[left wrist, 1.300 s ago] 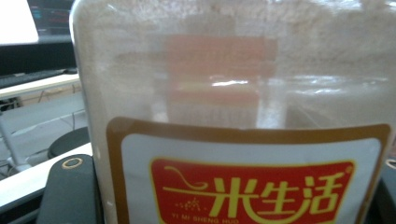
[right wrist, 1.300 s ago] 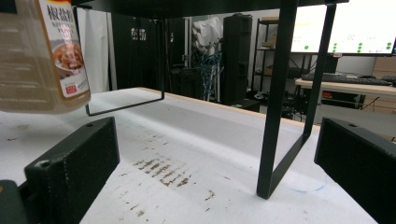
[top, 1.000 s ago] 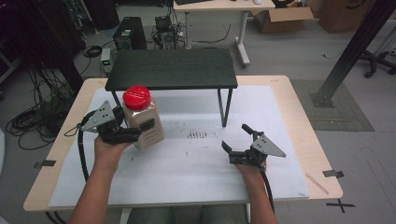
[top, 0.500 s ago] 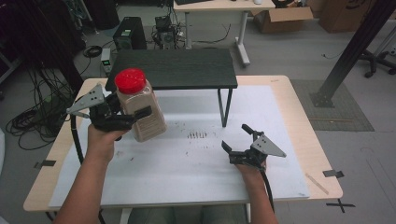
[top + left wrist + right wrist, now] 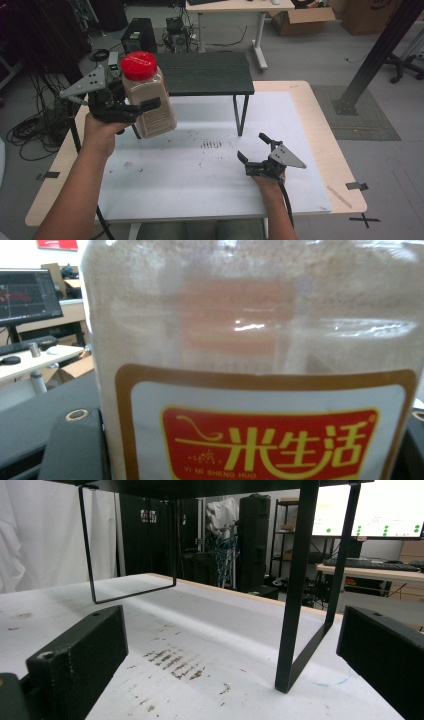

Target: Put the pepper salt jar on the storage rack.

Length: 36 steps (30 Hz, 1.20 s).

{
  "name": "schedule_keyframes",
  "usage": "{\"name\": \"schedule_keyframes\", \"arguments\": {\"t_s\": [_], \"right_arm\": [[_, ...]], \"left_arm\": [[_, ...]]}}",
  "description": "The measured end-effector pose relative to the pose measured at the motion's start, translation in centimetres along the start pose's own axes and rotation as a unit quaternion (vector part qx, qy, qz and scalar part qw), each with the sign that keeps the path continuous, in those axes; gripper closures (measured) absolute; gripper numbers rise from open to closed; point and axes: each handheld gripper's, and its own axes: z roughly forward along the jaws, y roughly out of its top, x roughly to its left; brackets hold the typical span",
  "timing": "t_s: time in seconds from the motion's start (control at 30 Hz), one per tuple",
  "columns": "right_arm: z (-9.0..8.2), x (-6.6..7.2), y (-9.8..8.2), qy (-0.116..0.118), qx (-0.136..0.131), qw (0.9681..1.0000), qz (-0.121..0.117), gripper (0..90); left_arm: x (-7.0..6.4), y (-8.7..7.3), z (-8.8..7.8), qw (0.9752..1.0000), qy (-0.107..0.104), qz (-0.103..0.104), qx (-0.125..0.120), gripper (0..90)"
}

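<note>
A clear jar [image 5: 149,98] of brownish grains with a red lid is held up in the air at the left, tilted, level with the black shelf's top. My left gripper [image 5: 145,107] is shut on its side, one black finger across the label. Up close in the left gripper view the jar [image 5: 250,360] shows a red and yellow label between the jaws. My right gripper [image 5: 253,149] rests on the white table cover at the right, open with nothing between its fingers [image 5: 80,665].
A black shelf [image 5: 205,74] on thin metal legs [image 5: 300,585] stands at the back middle of the white table [image 5: 200,180]. Dark stains [image 5: 211,145] mark the cover in front of it. Desks, boxes and cables lie beyond the table.
My left gripper has lifted the jar from near the table surface up to the height of the shelf top, drifting slightly left. The right gripper has stayed where it was.
</note>
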Motion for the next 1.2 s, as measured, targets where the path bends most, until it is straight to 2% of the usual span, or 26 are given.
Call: {"name": "schedule_keyframes", "arguments": {"t_s": [0.67, 0.83, 1.0, 1.2], "right_arm": [[0.0, 0.0, 0.0, 0.000, 0.000, 1.0000, 0.001, 0.0], [0.0, -0.1, 0.0, 0.001, 0.000, 1.0000, 0.001, 0.0], [0.0, -0.1, 0.0, 0.000, 0.000, 1.0000, 0.003, 0.0], [0.0, -0.1, 0.0, 0.000, -0.001, 1.0000, 0.003, 0.0]], "left_arm": [[1.9, 4.2, 1.4, 0.9999, -0.009, 0.009, -0.004, 25.0], [2.8, 5.0, 2.0, 0.9998, -0.009, 0.009, -0.015, 24.9], [4.1, 5.8, 2.6, 0.9997, -0.001, 0.009, -0.022, 24.9], [5.3, 5.9, 3.3, 0.9999, 0.013, 0.007, -0.009, 24.8]]}}
